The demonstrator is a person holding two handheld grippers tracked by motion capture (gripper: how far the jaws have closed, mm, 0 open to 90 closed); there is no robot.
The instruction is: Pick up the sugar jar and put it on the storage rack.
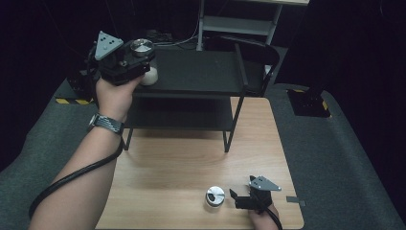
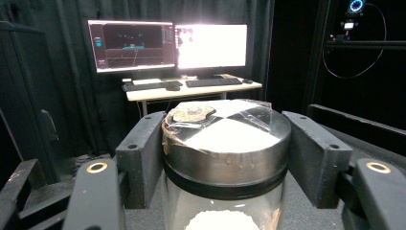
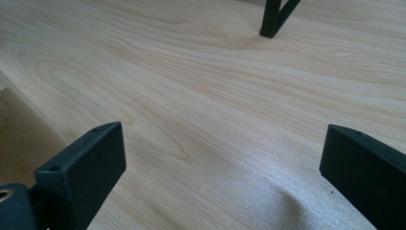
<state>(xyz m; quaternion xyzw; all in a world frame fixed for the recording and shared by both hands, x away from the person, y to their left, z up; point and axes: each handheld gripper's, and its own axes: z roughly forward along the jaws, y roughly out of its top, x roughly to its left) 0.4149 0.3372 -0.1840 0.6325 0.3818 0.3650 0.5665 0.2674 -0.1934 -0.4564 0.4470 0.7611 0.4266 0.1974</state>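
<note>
A glass jar [image 2: 225,163] with a metal lid [image 1: 142,46] and white powder inside is clamped between the jaws of my left gripper [image 2: 222,143]. In the high view my left gripper [image 1: 136,60] holds this jar at the left end of the black rack's top shelf [image 1: 201,72]; whether the jar rests on the shelf I cannot tell. A second jar [image 1: 215,195] with a metal lid stands on the wooden table [image 1: 177,167] near the front edge. My right gripper [image 1: 234,197] sits just right of it, jaws open and pointing at it. In the right gripper view my right gripper [image 3: 220,158] has only bare table between its jaws.
The black two-level rack spans the far half of the table, with a front leg [image 3: 273,19] standing on the wood. A grey metal shelf unit [image 1: 239,24] stands behind. A desk with two lit monitors [image 2: 167,43] is far off.
</note>
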